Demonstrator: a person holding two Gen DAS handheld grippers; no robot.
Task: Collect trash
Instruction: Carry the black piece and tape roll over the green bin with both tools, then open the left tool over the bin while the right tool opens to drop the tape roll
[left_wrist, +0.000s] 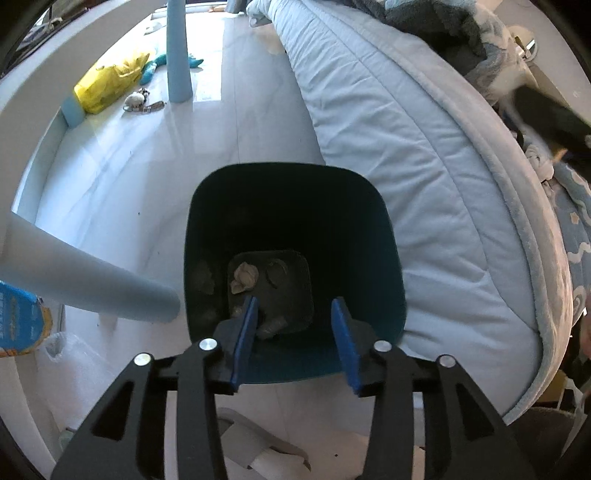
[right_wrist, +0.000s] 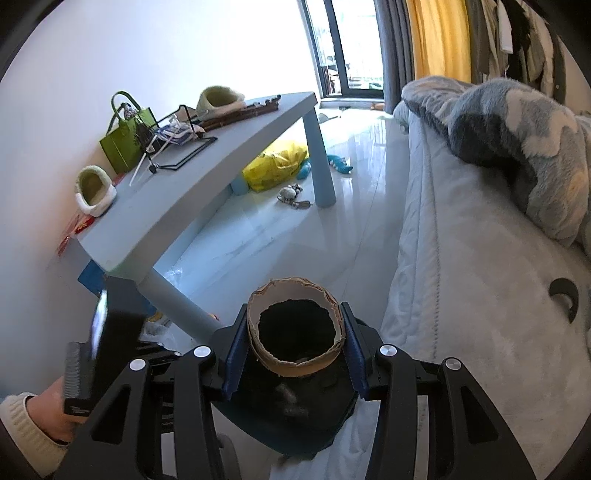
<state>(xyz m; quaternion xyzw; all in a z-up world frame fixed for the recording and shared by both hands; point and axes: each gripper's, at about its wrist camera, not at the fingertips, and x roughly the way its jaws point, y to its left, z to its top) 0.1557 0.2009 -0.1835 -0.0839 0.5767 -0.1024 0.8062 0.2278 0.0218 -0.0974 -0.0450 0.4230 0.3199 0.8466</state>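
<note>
A dark teal bin (left_wrist: 391, 258) stands on the white floor between a table leg and the bed. On its bottom lie a crumpled beige paper wad (left_wrist: 243, 277) and other scraps (left_wrist: 271, 326). My left gripper (left_wrist: 294, 301) points down into the bin's mouth, open, with nothing pressed between its blue pads. In the right wrist view, my right gripper (right_wrist: 295, 310) is shut on a brown cardboard tube (right_wrist: 295, 363), seen end-on with a ragged rim. The tube hangs just above the bin (right_wrist: 288, 424).
A light blue table (right_wrist: 207, 173) carries a green bag (right_wrist: 123, 144), slippers and a wire rack. Its leg (left_wrist: 92, 284) slants beside the bin. A quilted bed (left_wrist: 424, 166) borders the right. On the floor lie a yellow bag (left_wrist: 107, 85) and small toys (left_wrist: 136, 100). A hand (right_wrist: 48, 413) holds the other gripper's body.
</note>
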